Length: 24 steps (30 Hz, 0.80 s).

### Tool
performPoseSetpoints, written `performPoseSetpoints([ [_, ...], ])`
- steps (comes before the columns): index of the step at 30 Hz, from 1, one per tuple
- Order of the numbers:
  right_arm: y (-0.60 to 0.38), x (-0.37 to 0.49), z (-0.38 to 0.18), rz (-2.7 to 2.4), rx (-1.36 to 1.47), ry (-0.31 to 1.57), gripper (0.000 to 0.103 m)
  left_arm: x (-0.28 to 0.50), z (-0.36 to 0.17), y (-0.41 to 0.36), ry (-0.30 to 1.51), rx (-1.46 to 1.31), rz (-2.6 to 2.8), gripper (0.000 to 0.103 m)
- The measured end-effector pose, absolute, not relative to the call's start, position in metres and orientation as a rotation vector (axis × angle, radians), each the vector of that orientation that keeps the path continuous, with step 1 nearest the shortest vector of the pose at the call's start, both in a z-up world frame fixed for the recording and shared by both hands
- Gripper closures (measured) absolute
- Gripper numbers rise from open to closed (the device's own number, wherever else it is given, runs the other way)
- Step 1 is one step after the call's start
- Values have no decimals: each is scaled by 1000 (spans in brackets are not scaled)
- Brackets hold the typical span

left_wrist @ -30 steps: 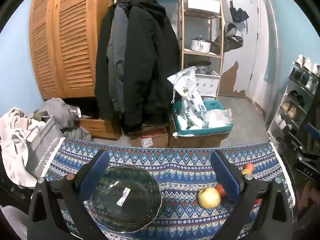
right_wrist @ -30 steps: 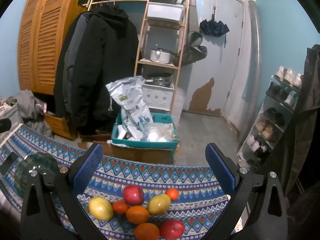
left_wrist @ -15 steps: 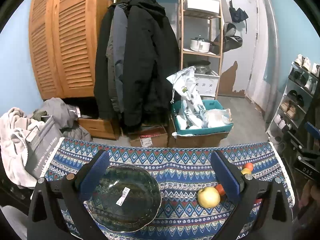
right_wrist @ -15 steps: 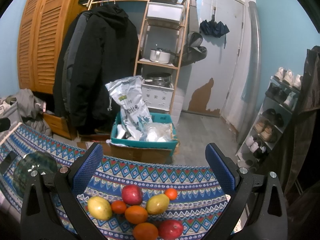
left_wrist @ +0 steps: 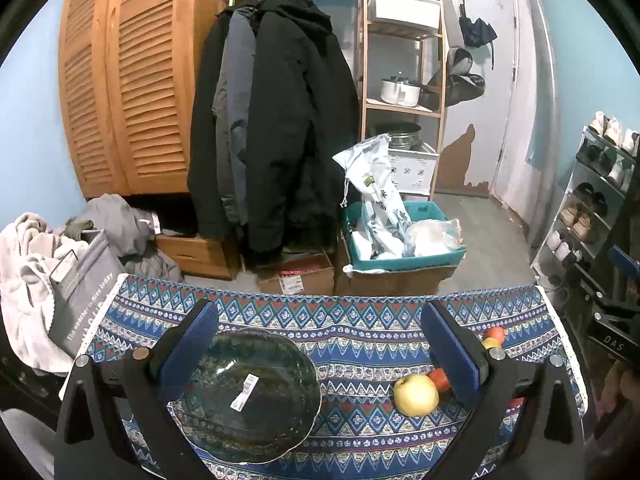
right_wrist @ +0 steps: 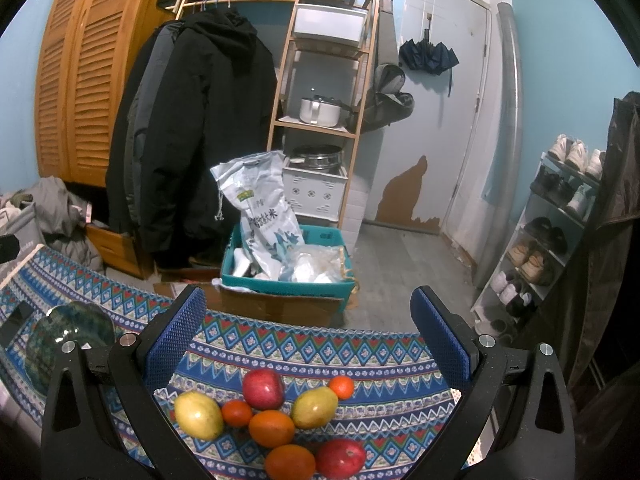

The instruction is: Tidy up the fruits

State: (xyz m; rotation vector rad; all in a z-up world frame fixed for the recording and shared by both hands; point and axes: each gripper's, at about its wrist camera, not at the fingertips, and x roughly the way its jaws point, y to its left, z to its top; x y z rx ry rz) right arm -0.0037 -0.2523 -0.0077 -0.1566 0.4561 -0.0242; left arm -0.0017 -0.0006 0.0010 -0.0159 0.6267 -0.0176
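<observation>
Green glass bowl [left_wrist: 244,396] sits near the tablecloth's [left_wrist: 360,320] left end, under the left gripper [left_wrist: 320,356], jaws spread. Right gripper [right_wrist: 308,348], jaws spread, empty, hangs over fruit cluster [right_wrist: 276,420] near the right end.

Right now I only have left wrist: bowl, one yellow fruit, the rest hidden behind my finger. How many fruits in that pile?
Observer: Eight in the fruit pile, clustered on the tablecloth.
Operator: Right gripper holding one?
Observer: No. The right gripper is open and empty, with the pile between its fingers.
Operator: What's nearest its camera?
Observer: An orange and a red apple, side by side.
</observation>
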Motion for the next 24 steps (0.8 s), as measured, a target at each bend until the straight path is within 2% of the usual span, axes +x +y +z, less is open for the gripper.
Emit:
performPoseSetpoints([
  [24, -258, -6, -7, -27, -165, 458, 3, -4, 1, -1, 622, -24, -20, 1],
])
